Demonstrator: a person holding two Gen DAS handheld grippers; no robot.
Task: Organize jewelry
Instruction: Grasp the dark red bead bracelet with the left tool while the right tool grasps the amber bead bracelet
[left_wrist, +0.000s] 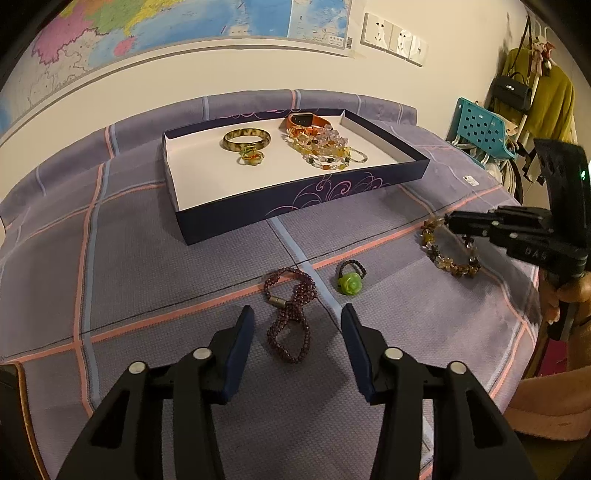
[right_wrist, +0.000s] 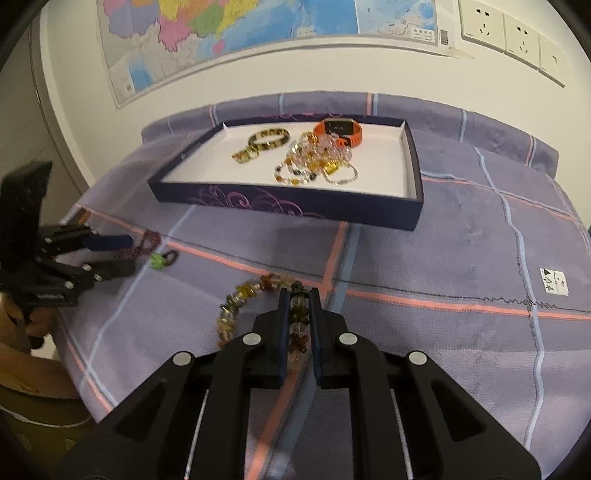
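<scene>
Garnet strand (left_wrist: 290, 314) lay on the cloth (left_wrist: 147, 266) between the left claw's (left_wrist: 297, 321) spread fingers, its long axis running toward 12 o'clock. The amber bracelet (right_wrist: 255, 306) sat pinched in the right claw (right_wrist: 298, 295); the tray (right_wrist: 413, 206) waited at 12 o'clock, nearer that hand.

Readable marks:
- Right tool (left_wrist: 448, 221), black body: raised letters, apparently "DAS".
- White tag (right_wrist: 554, 281) on the plaid cloth (right_wrist: 443, 258): black triangle and small symbols, illegible.
- Wall map (right_wrist: 258, 29): barcode and printed legend at lower corner, too small to read.
- Box (right_wrist: 280, 203) wall: swirl ornament only; small logo unreadable.
</scene>
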